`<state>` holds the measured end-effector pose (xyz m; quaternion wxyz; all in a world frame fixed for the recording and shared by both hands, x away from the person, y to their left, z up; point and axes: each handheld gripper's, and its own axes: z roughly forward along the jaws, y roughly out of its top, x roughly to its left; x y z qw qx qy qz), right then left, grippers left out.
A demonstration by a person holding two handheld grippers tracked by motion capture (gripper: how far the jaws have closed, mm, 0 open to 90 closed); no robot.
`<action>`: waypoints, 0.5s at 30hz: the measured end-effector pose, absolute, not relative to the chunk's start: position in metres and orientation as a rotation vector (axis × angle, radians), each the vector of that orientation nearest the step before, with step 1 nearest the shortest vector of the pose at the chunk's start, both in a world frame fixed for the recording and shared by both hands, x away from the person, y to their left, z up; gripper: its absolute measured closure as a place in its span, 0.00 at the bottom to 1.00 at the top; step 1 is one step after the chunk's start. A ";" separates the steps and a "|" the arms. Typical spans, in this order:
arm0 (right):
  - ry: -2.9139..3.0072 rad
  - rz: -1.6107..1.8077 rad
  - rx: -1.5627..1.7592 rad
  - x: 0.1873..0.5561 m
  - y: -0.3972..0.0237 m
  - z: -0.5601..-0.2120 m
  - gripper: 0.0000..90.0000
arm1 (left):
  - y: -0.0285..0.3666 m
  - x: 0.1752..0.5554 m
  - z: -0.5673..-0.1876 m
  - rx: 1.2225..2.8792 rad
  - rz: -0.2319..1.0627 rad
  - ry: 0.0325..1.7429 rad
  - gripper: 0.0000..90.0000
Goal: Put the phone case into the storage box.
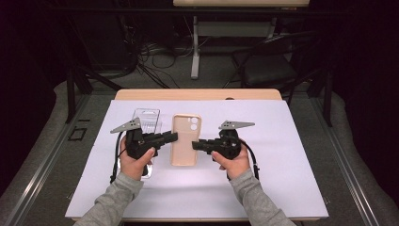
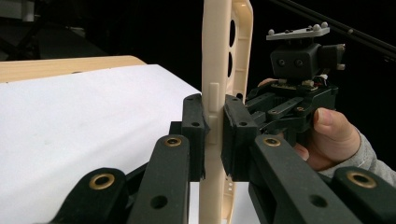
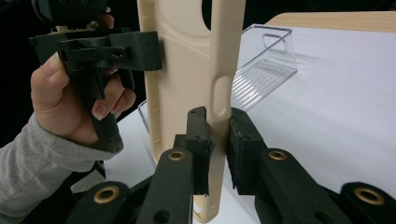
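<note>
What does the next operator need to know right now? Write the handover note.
Left gripper: shut on one long side edge of the beige soft plastic phone case, at its side button bumps.
Right gripper: pads against the opposite long edge; read it as shut on the case.
Things: the case is held between both grippers over the white sheet on the table. The clear plastic packaging tray lies behind the left gripper.
Done: case gripped on both sides.
Left: unclear from the views; the case looks empty. Keep both grips steady.
</note>
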<state>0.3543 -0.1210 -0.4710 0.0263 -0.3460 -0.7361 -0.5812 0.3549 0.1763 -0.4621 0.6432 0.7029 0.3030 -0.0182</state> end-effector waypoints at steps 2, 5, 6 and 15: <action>-2.276 -1.796 -1.065 0.354 -0.121 -0.471 0.89 | 0.177 0.355 -0.462 1.603 -0.043 0.690 0.90; -2.284 -1.799 -1.056 0.354 -0.121 -0.471 0.90 | 0.177 0.355 -0.463 1.602 -0.041 0.691 0.90; -2.287 -1.797 -1.055 0.354 -0.121 -0.471 0.90 | 0.177 0.356 -0.463 1.602 -0.041 0.692 0.90; -2.293 -1.800 -1.046 0.354 -0.121 -0.471 0.90 | 0.176 0.356 -0.463 1.599 -0.044 0.688 0.90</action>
